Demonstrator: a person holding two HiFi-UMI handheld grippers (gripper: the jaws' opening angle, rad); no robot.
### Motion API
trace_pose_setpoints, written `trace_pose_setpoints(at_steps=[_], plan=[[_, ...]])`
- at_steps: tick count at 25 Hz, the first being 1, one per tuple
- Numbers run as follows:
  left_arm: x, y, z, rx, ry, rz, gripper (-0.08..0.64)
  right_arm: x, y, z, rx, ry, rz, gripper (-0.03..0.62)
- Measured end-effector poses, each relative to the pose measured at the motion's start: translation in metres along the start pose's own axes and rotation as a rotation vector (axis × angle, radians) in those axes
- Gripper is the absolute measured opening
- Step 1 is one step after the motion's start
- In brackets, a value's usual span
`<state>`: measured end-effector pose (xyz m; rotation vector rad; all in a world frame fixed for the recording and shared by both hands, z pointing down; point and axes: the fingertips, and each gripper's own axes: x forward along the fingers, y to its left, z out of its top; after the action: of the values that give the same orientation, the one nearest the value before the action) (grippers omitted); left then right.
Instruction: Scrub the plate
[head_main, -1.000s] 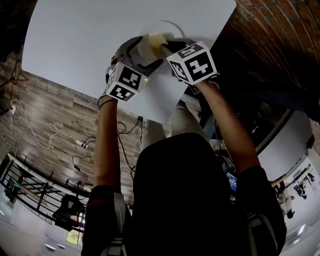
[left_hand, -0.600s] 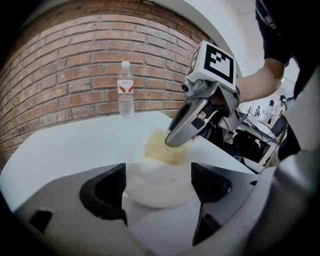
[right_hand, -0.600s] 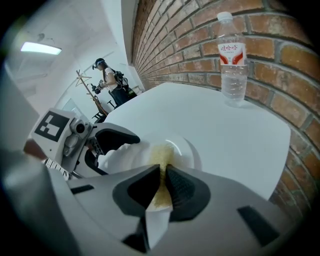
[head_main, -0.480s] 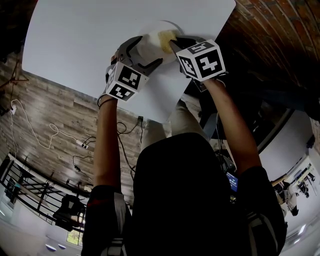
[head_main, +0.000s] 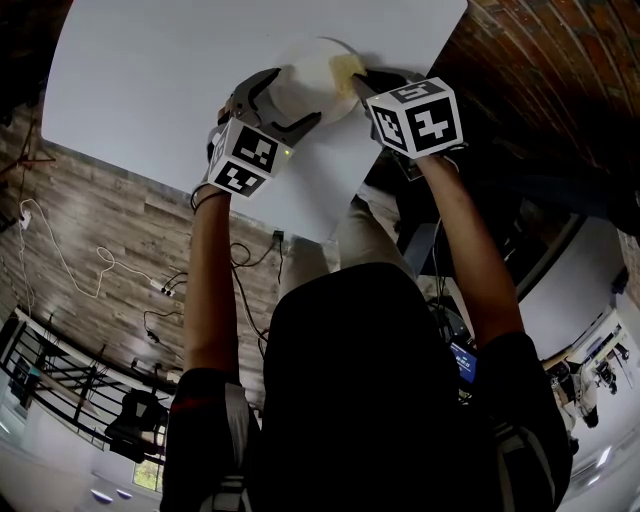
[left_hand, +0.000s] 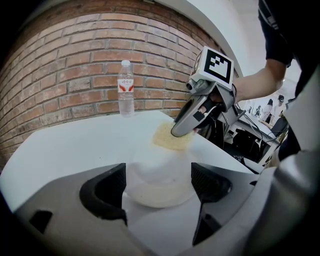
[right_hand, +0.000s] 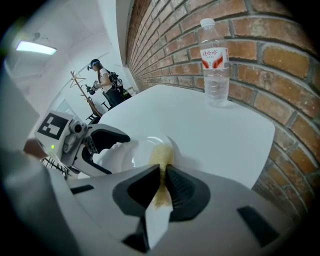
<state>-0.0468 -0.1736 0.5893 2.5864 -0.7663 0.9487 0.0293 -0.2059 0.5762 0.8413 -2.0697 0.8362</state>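
Jaws of the left gripper (left_hand: 159, 182) stood wide around the white plate (head_main: 298, 88), one pad against each side of its rim, as the plate sat on the white surface (head_main: 150, 90). Those of the right gripper (right_hand: 162, 185) were pinched narrow on a yellow sponge (right_hand: 161, 157), whose free end lay on the plate's rim at the side farthest from the left gripper. A second earlier the sponge had been nearer the plate's middle; it and the right gripper had since shifted outward to the right in the head view, while the left gripper had kept its hold and barely moved. A capped water bottle (left_hand: 125, 90) stood upright at the surface's far edge, against the brick wall (left_hand: 75, 65).
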Motion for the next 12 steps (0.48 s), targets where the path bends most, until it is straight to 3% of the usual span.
trace_pose_setpoints(at_steps=[12], plan=[[0.0006,-0.0001,0.0018,-0.002,-0.003,0.005,0.390,-0.0053,-0.0009,-0.0037,0.008,-0.016,-0.005,0.044]])
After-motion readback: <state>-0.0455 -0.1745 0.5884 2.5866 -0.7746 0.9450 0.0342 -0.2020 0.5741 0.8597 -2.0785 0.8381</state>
